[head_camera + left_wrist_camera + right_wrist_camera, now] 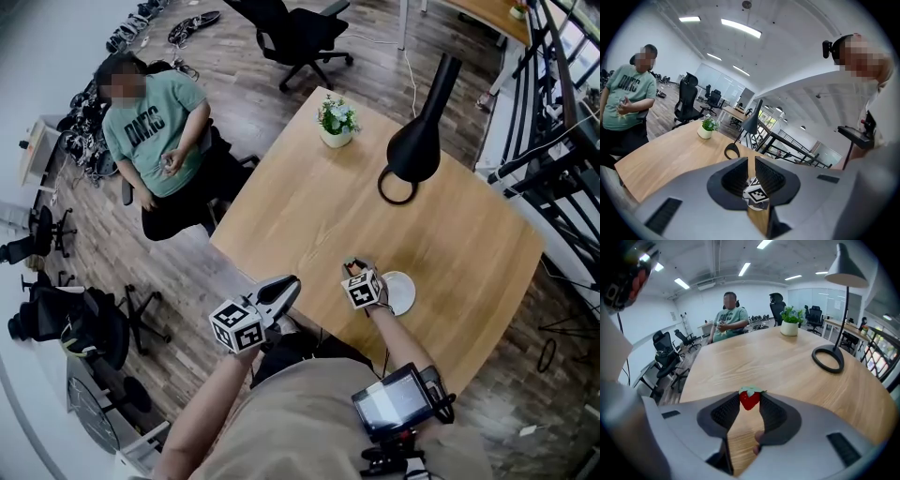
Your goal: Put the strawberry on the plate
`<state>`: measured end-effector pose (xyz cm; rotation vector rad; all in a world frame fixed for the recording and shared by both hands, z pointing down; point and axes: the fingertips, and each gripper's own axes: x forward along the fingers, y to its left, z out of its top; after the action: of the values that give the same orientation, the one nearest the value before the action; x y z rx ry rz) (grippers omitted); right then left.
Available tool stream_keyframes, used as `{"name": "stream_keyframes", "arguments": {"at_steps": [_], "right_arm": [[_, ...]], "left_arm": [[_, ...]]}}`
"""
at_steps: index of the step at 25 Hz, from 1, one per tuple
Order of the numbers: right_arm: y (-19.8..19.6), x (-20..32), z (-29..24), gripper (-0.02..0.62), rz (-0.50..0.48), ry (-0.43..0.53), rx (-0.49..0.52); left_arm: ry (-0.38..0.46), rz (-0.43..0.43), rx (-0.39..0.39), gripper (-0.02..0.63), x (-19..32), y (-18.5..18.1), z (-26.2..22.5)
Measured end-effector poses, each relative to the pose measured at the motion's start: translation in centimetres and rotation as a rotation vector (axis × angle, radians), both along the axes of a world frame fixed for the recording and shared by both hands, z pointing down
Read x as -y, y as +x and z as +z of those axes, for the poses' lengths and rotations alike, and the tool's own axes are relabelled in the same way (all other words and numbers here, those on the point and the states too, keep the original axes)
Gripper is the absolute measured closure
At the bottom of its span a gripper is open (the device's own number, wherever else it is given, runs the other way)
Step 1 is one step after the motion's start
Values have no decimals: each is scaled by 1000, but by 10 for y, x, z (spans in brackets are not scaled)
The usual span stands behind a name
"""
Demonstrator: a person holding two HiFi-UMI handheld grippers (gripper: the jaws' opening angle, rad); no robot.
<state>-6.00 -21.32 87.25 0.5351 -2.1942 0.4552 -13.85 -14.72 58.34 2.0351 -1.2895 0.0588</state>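
Strawberry [750, 399] pinched in right gripper [750, 404], jaws narrowly apart.

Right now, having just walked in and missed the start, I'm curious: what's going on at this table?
A person holds a tool in each hand at the wooden table. The right tool is shut on a strawberry, just beside the white plate; the berry is not on the plate yet. The left tool is empty, its jaws slightly apart.
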Motion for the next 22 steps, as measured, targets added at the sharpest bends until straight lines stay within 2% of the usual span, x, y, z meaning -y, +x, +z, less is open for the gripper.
{"name": "stream_keyframes", "arguments": {"at_steps": [3,10,17,22], "right_arm": [[-6,6,-35,459,33,12,83],[9,11,-100,460,79,66,218],[46,14,-154,460,128,126,270],[71,19,-210,460,175,198,370]], "left_arm": [[3,16,3,575,6,5,1],[14,61,-26,575,11,28,2],[32,86,-74,575,23,42,-2],[46,133,-79,575,34,54,-5]]}}
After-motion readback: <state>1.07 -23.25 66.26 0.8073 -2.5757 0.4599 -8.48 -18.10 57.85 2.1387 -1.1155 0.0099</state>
